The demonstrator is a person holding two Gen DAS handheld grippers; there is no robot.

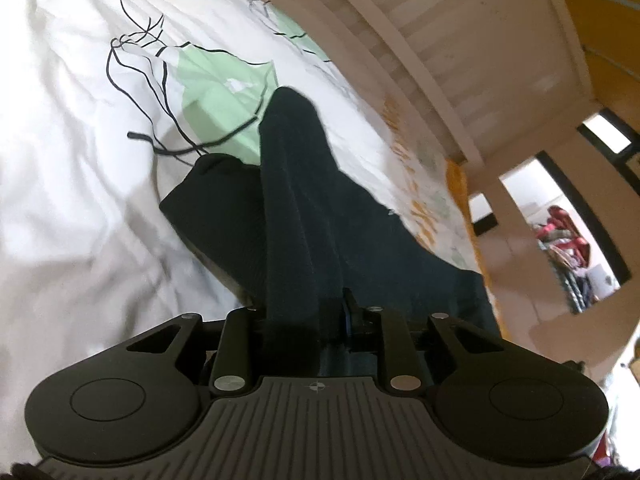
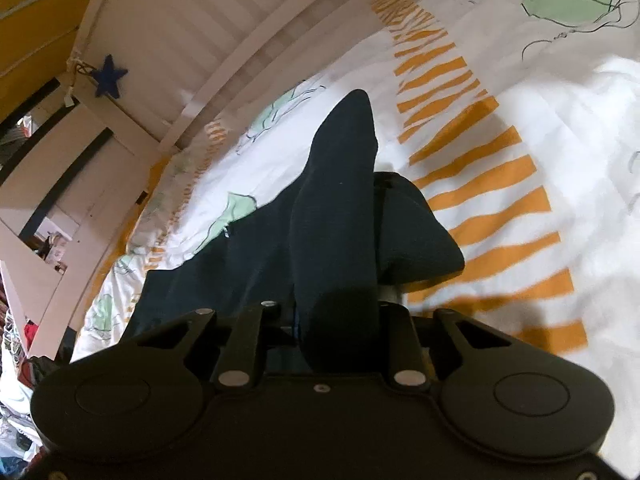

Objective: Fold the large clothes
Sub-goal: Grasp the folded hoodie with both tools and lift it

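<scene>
The bedspread (image 1: 80, 220) was white and rumpled, printed with pale green patches outlined in thin black lines, and, in the right wrist view, with a run of orange stripes (image 2: 492, 200) beside the dark garment (image 2: 332, 216). Past the far edge of the bed ran a white slatted bed frame (image 1: 432, 40); a small blue star (image 2: 109, 75) hung from its post. Beyond that stood white shelving (image 1: 520, 184) with a jumble of red and mixed items in one opening, and more heaped things showed at the lower left of the right wrist view.

The garment — dark, nearly black, knit-textured — lay on the bedspread near the frame side. In each view a fold of it rose from the bed straight into the tool and blocked the sight of the fingertips.

The left gripper (image 1: 304, 320) pointed down at a slant toward the bed, its jaws clenched on a gathered ridge of the cloth. The right gripper (image 2: 340, 320) pointed down at a like slant — its jaws too were pinched on a raised fold, which peaked ahead of it and draped to both sides. Both views were somewhat blurred at the edges.
</scene>
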